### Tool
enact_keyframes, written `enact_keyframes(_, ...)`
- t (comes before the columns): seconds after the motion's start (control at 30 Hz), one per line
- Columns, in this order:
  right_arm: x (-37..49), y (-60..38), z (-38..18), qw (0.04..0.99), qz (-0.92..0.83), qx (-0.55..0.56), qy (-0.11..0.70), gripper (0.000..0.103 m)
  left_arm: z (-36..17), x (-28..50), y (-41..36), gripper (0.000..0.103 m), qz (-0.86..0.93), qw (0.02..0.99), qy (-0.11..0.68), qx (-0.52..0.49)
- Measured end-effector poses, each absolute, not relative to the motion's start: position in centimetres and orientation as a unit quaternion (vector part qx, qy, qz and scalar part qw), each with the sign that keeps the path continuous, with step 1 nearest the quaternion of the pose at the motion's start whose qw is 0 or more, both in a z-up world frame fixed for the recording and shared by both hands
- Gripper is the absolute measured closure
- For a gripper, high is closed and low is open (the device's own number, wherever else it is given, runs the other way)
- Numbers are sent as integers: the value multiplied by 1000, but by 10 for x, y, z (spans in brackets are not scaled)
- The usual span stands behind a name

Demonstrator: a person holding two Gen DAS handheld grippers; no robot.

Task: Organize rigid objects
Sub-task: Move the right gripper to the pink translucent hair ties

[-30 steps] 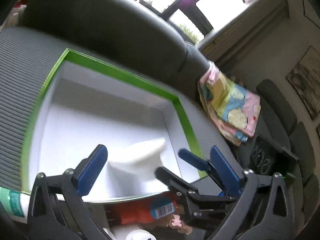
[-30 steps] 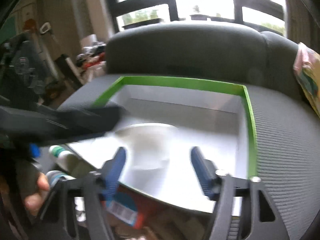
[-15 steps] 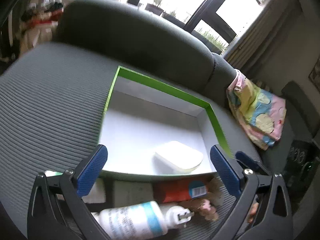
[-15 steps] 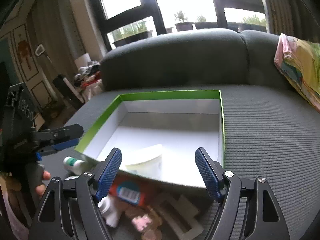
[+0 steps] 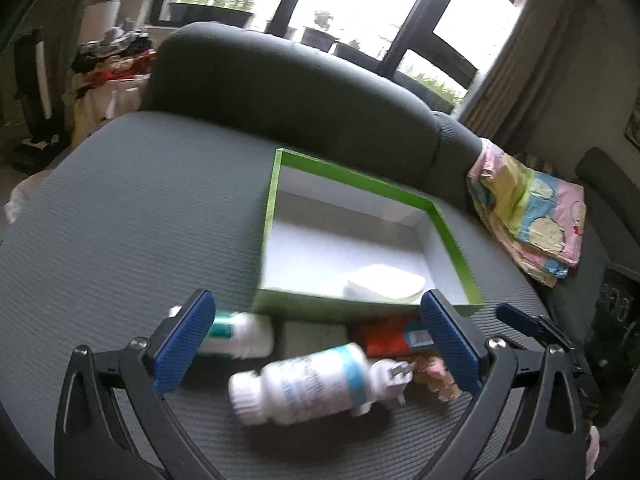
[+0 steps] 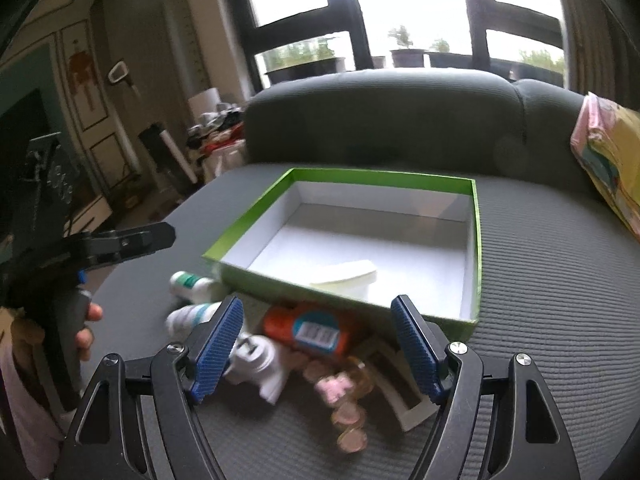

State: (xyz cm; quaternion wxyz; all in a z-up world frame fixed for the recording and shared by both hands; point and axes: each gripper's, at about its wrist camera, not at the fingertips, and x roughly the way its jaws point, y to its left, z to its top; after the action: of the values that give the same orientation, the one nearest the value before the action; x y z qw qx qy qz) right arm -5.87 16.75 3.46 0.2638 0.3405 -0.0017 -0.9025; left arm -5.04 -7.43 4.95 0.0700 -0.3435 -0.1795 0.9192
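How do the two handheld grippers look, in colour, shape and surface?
The left gripper and the right gripper look alike: black frames with triangular cut-outs and silver screw heads, each carrying two flat fingers with blue ribbed pads. No cables or markings are visible.

The grey sofa seat (image 5: 132,216) is bare on the left of the green box (image 5: 276,184) and gives wide free room there for a tool to pass. On the right of the box, a strip of seat (image 6: 552,280) is also free, up to the coloured cloth (image 5: 532,216). The sofa backrest (image 6: 380,120) closes the far side. Inside the box, most of the white floor is free; only a white oval object (image 5: 384,286) lies near the front wall. Before the box the way is crowded: two white bottles (image 5: 304,384), an orange pack (image 6: 308,330), a white plug (image 6: 256,364) and small pink pieces (image 6: 340,390) lie close together.
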Motion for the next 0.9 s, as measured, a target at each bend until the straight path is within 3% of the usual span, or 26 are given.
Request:
enact_keyframes(0.33,-32,182,6,244,-889,386,34,26,18,-21,-36,1,891,140,-160,-401)
enact_keyframes(0.57,-21,191,-15,243,-875,417,33,26,-15,-20,9,1,819,229,-247,-465)
enact_keyframes(0.9,-39,184,-41,248,-868,429,30,28,-29,-41,29,1,788,236,-292,-488)
